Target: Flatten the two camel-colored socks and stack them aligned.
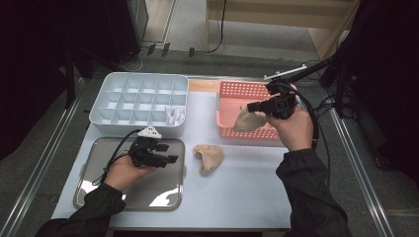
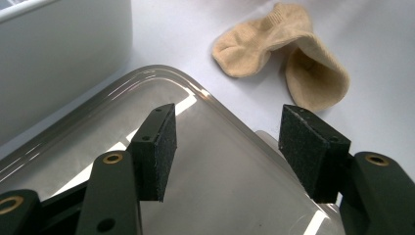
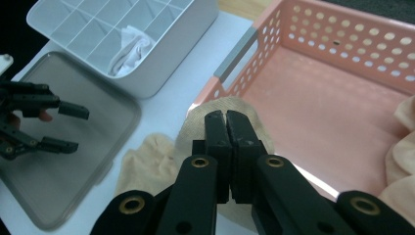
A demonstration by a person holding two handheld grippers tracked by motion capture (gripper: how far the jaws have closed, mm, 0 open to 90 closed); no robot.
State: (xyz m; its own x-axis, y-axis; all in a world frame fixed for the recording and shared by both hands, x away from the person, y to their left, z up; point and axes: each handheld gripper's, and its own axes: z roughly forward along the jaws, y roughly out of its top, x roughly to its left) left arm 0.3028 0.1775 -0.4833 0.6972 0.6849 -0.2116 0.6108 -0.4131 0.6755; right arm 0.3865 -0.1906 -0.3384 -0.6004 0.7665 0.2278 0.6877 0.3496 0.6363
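The right tongs [image 3: 226, 120] are clenched on a beige ankle sock [image 1: 248, 119], pinching a fold of its knit and holding it lifted over the near wall of the pink perforated basket [image 1: 237, 90]. In the right gripper view the cloth bulges out on both sides of the pressed-together jaws, and more beige fabric [image 3: 403, 161] lies inside the basket, off to the right of the tongs.

The left tongs [image 2: 227, 147] are released, jaws standing wide apart with nothing between them, hovering over the metal tray [image 1: 99, 153]. Just ahead of them, past the tray's rounded corner, a second beige sock [image 2: 288, 58] lies folded on the white desk [image 1: 237, 192]. Beyond the left tongs sits the white divided organizer box [image 1: 113, 94], with a white sock [image 1: 175, 116] tucked into one near corner compartment.

The sock looks light, limp and stretchy, so it will droop from whatever point is pinched and may slide if only a thin edge is caught. A firmer hold would probably be a bunched double layer near the cuff or the middle, where the knit is thickest. It is not fragile, though it could snag on the basket's holes.
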